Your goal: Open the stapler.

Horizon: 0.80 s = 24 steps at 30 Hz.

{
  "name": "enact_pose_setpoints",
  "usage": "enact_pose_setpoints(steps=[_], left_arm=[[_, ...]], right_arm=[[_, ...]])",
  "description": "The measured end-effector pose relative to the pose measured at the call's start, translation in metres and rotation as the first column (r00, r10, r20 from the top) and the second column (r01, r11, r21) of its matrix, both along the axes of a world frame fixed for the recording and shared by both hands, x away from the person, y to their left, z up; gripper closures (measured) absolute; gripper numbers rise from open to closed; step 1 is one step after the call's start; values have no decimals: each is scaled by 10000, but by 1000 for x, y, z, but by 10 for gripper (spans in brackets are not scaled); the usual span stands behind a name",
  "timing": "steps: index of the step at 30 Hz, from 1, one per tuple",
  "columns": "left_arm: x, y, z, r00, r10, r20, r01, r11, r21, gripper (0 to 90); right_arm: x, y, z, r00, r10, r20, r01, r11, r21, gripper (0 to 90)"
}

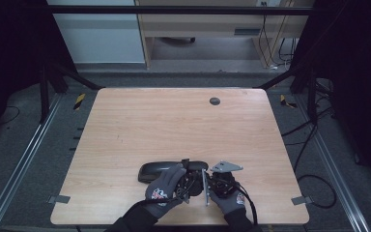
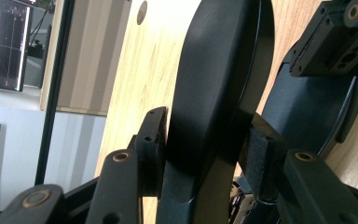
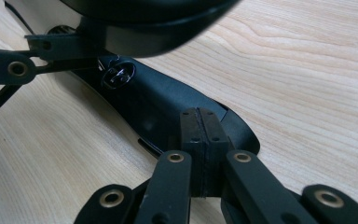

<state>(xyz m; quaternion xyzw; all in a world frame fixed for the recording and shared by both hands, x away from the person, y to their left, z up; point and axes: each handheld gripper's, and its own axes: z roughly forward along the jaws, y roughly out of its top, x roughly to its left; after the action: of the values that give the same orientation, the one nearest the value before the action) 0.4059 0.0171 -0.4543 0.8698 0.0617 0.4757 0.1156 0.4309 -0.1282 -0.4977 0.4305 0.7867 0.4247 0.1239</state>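
The table (image 1: 174, 125) is pale wood-grain, smooth and matt. On it, the black case (image 2: 214, 93) looks like smooth, slightly glossy plastic. The jaw pads (image 3: 204, 135) gripping it are rough black rubber. Gloves (image 1: 166, 186) are grey knit cloth.

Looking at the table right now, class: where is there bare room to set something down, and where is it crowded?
Free: the wooden table from the black case up to the round grommet at the far edge, plus both side margins. Crowded: the near edge, where the left gripper clamps the case and the right gripper sits shut beside it.

A glossy black case (image 1: 160, 170) lies on the pale wood-grain worktop (image 1: 174, 125); the gloves (image 1: 164, 186) are grey with red-and-white markings.
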Motion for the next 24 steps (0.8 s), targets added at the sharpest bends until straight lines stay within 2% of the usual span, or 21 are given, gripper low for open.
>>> enact_pose_setpoints(steps=[2, 10, 12, 14, 17, 18, 24], left_arm=[[0, 1, 1, 10000, -9, 36, 9, 10000, -64, 559], [0, 6, 9, 10000, 16, 44, -14, 9989, -475, 566], [0, 7, 10, 9998, -27, 176, 37, 9984, -560, 567], [0, 8, 11, 10000, -19, 36, 22, 9978, -668, 568], [0, 9, 13, 9999, 10, 145, 1, 9969, -783, 570], [-1, 11, 15, 9999, 83, 99, -73, 9953, -970, 571], [-2, 15, 22, 9995, 201, 249, -173, 9938, -1102, 579]], right_arm=[[0, -1, -1, 9999, -117, -78, 118, 9998, 180, 900], [-1, 0, -1, 9999, -141, 29, 141, 9999, 87, 900], [-1, 0, -1, 9999, -137, -10, 137, 9998, 107, 900], [-1, 0, -1, 9999, -148, 23, 148, 9999, 75, 900], [-1, 1, 0, 9998, -178, -36, 178, 9998, 82, 900], [-1, 1, 0, 9998, -189, -43, 190, 9998, 88, 900], [-1, 1, 0, 9998, -197, -44, 198, 9998, 64, 900]])
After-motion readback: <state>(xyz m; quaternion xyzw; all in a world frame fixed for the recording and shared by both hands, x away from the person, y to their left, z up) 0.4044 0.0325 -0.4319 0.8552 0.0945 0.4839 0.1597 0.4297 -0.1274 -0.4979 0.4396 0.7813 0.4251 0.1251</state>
